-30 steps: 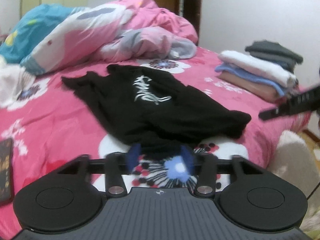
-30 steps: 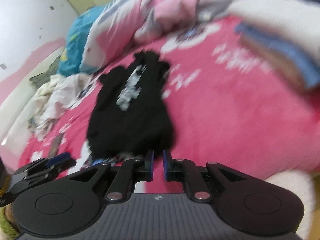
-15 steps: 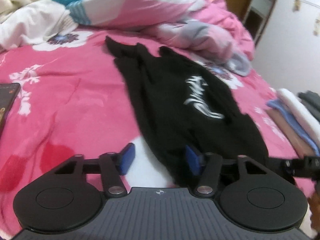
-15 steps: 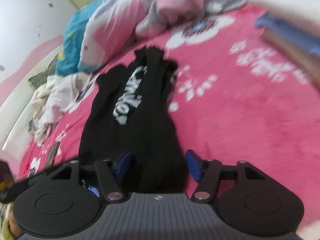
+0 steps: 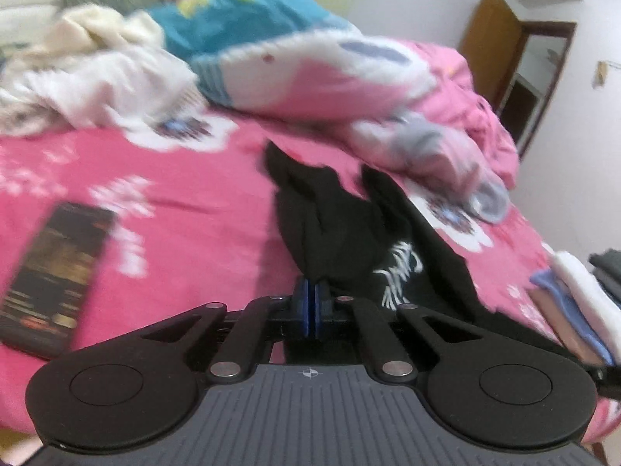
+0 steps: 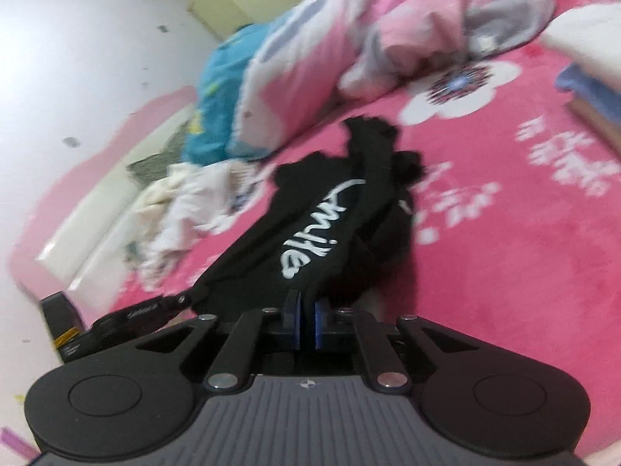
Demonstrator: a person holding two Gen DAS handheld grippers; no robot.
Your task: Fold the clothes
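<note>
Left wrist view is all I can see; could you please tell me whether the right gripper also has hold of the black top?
Observer: Yes. The right gripper is closing its jaws, with the hem of the black top between the pads.
Operator: Thanks. Can you read the white print?
Observer: It reads "Smile", running lengthwise and facing up.
Operator: Where does my left gripper sit from there?
Observer: At the hem's left corner, beside the right one.

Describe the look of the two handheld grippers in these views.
Both look alike. The left gripper and right gripper have a ribbed grey body with a small crosshair mark, two round black discs at the sides, black link arms with silver pivot pins, and blue pads on black fingers. No hand or sleeve shows.
</note>
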